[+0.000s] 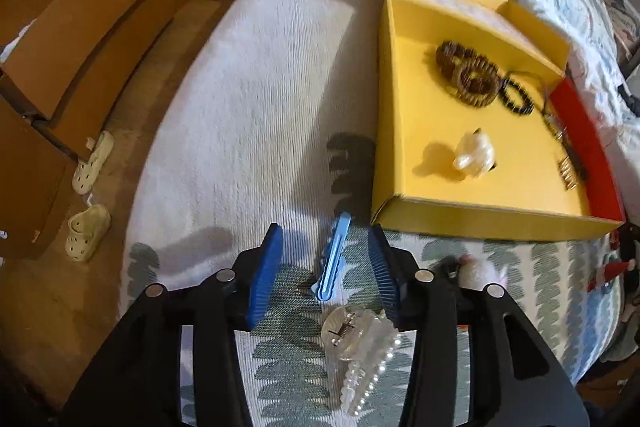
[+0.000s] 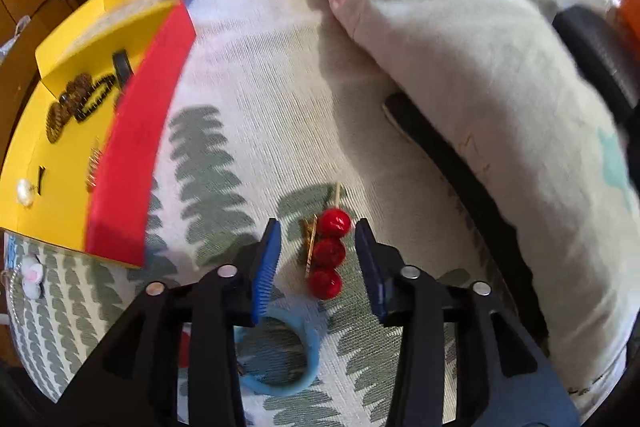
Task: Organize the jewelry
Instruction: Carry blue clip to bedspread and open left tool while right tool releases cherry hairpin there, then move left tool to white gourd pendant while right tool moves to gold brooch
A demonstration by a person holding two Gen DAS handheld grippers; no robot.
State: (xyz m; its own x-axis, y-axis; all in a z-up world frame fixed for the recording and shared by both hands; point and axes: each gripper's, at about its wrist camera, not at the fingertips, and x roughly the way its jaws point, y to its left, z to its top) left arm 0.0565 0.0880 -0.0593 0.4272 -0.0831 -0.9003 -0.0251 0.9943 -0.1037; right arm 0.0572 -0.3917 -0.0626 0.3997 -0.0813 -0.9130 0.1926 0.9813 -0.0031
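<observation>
Left tool (image 1: 326,263): half open, blue clip (image 1: 331,259) lying loose between the pads, yellow box (image 1: 472,215) ahead to the right. Right tool (image 2: 316,259): half open around red berry pin (image 2: 327,253), not touching. Risk: closing off-centre, pushing either piece into soft bed (image 2: 248,67) instead of gripping.

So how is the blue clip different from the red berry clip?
The blue clip is long, flat and plain, while the red berry clip has three round shiny balls on a gold bar with a thin stick poking out. The blue clip lies between the left gripper's open fingers, the red berry clip between the right gripper's. Both rest untouched on the leaf-patterned bedspread, outside the yellow box.
</observation>
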